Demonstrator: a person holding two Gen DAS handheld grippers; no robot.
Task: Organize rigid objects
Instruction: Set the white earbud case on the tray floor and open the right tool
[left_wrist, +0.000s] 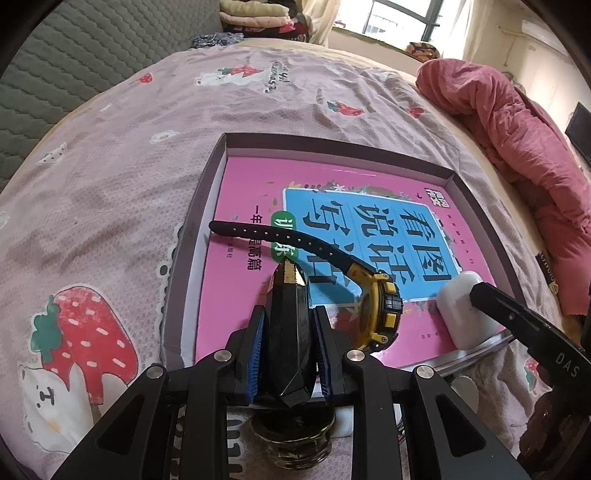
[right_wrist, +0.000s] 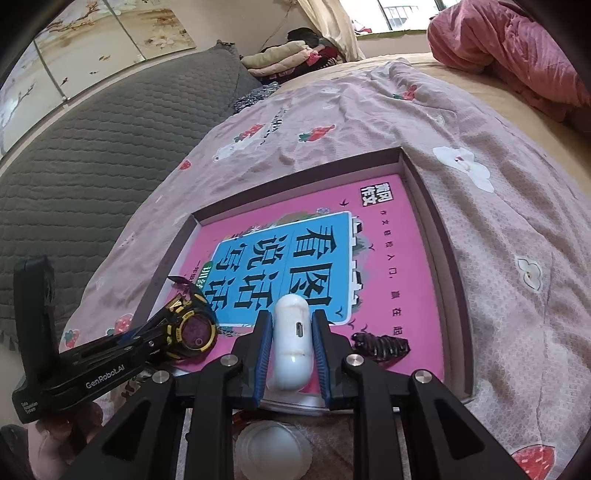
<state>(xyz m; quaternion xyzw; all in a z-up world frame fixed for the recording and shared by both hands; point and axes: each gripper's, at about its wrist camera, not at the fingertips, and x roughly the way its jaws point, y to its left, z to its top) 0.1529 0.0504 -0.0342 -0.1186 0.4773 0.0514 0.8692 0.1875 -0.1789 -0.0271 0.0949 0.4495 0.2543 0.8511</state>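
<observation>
My left fingers (left_wrist: 289, 325) grip a black strap (left_wrist: 290, 332); my right fingers (right_wrist: 293, 334) clamp a white case (right_wrist: 291, 343), watch (right_wrist: 190, 328) at nine o'clock.

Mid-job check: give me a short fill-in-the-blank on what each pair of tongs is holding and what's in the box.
1. The left tongs are shut on a faceted black ____ with a gold tip.
2. The right tongs grip a white ____-shaped plastic case.
3. The yellow-and-black wristwatch lies on a ____ book cover inside the shallow cardboard box.
4. A black spiral hair tie lies to the ____ of the white case in the right wrist view.

Missing words: bottle; capsule; pink; right
</observation>
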